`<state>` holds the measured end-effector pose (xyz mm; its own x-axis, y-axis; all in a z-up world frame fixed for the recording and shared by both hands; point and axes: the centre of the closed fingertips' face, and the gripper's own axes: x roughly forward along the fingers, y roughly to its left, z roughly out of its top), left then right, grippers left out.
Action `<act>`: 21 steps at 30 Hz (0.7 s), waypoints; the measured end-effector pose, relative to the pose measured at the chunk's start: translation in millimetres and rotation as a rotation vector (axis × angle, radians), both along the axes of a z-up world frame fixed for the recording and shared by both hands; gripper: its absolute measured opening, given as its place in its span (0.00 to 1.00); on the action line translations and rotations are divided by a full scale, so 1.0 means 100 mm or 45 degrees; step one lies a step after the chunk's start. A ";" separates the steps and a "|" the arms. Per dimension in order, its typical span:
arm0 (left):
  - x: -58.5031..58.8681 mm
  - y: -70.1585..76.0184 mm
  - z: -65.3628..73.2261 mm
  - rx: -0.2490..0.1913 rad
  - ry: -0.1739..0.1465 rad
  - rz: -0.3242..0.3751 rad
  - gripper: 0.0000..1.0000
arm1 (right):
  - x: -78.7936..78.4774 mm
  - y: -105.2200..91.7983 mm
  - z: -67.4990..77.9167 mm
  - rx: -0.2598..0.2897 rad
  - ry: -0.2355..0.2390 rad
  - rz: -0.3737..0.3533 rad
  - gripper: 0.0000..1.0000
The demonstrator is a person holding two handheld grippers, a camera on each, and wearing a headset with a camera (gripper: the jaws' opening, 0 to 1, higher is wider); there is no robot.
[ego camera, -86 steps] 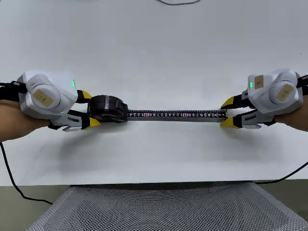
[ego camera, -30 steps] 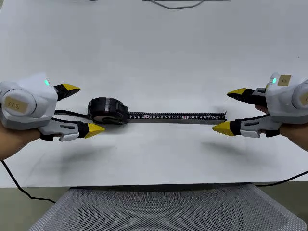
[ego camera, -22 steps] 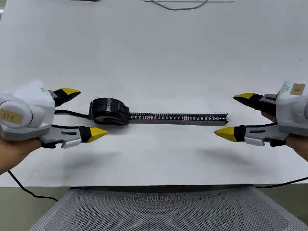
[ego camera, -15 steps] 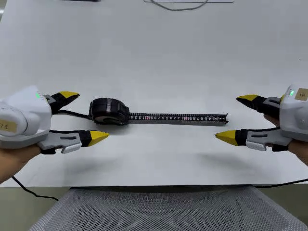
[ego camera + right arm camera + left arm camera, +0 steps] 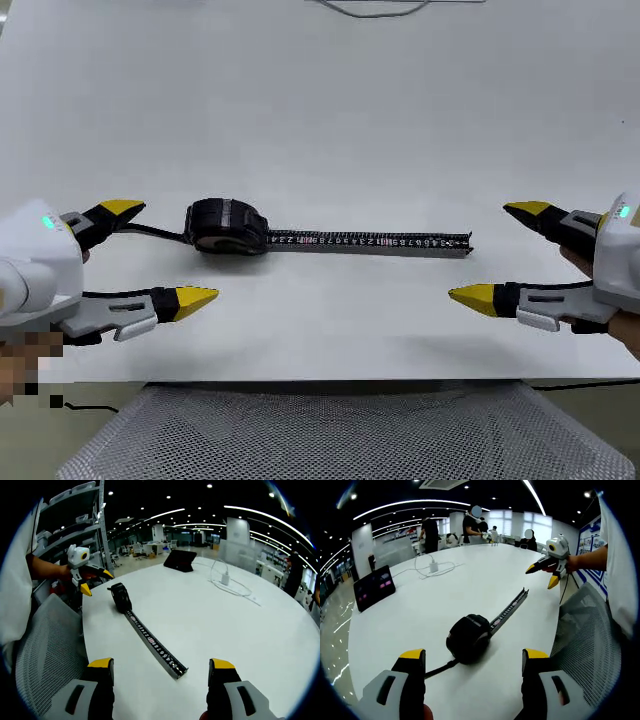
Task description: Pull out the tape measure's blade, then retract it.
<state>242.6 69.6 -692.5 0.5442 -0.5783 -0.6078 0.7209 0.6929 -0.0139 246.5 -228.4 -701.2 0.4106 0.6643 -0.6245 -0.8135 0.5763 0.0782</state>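
A black tape measure (image 5: 225, 226) lies on the white table (image 5: 330, 120) with its blade (image 5: 368, 241) pulled out to the right, flat on the surface. My left gripper (image 5: 160, 253) is open, a little left of and nearer than the case (image 5: 468, 637), touching nothing. Off the blade's free end (image 5: 177, 670), my right gripper (image 5: 497, 252) is open and holds nothing. A thin black strap runs from the case toward the left gripper. Each gripper shows small in the other's view: the right gripper (image 5: 543, 573) and the left gripper (image 5: 93, 580).
A mesh chair (image 5: 340, 432) sits at the table's near edge. A white cable (image 5: 375, 6) lies at the far edge, with a charger (image 5: 434, 567) and a dark tablet (image 5: 373, 586). People stand beyond the table's far end.
Both grippers have let go, opened and drawn back toward the near edge, away from the case and the blade tip. The tape measure stays put with its blade out.
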 end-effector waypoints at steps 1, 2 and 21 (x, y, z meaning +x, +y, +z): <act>-0.01 0.02 -0.01 -0.003 -0.001 0.010 0.78 | -0.01 -0.01 0.00 0.003 0.001 -0.006 0.76; -0.03 0.03 -0.02 -0.004 0.003 0.014 0.79 | -0.01 -0.02 0.00 0.003 -0.001 -0.010 0.77; -0.29 0.28 -0.09 -0.005 0.029 0.155 0.92 | -0.27 -0.08 0.08 0.024 0.002 -0.054 0.90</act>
<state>213.5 97.5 -702.0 0.5965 -0.5114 -0.6186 0.6309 0.7752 -0.0324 219.8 -236.6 -693.3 0.4377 0.6581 -0.6126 -0.7883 0.6086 0.0906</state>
